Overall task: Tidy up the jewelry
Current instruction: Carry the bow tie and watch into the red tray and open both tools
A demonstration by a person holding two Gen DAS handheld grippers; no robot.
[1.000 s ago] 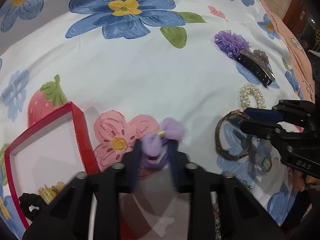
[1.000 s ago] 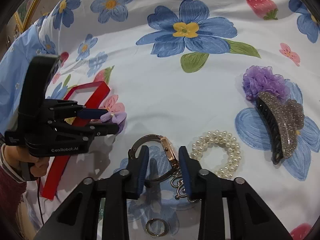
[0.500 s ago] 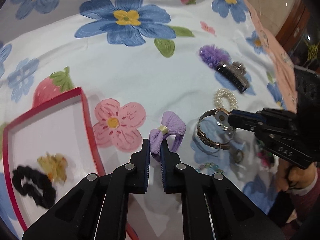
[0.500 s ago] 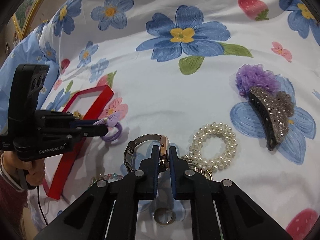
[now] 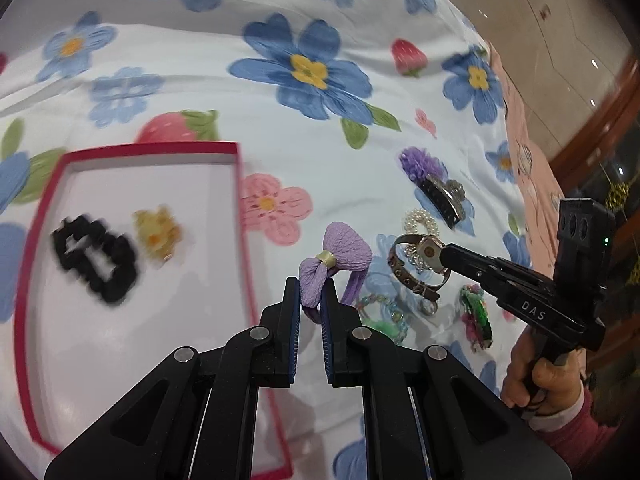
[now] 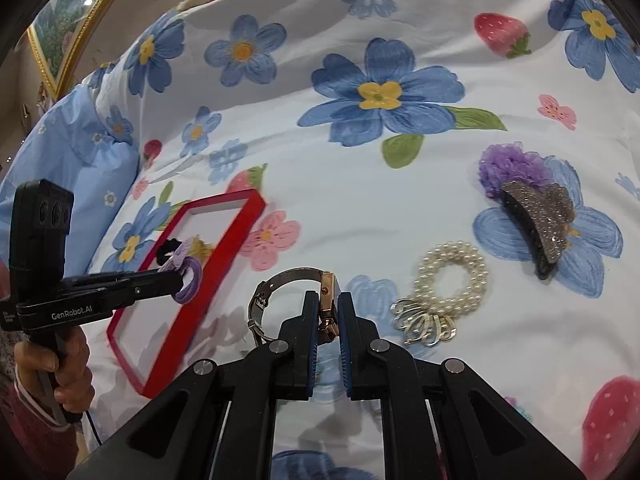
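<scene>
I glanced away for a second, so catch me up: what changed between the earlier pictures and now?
Both grippers closed and lifted. The left gripper clamped the purple bow hair tie and raised it beside the red box. The right gripper pinched the watch off the cloth. The pearl bracelet, hair claw and box contents stayed put.

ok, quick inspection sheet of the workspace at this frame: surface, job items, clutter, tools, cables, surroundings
Surface: floral bedsheet, wrinkled.
Job's things: red box holds a black scrunchie and a yellow clip; pearl bracelet, glitter claw clip, purple ruffle, silver rings and beaded pieces lie loose.
Clutter: nothing seen.
Tools: left tool shut on purple bow tie; right tool shut on watch.
Cables: thin dark cable below left hand.
Surroundings: framed picture, wooden furniture.
</scene>
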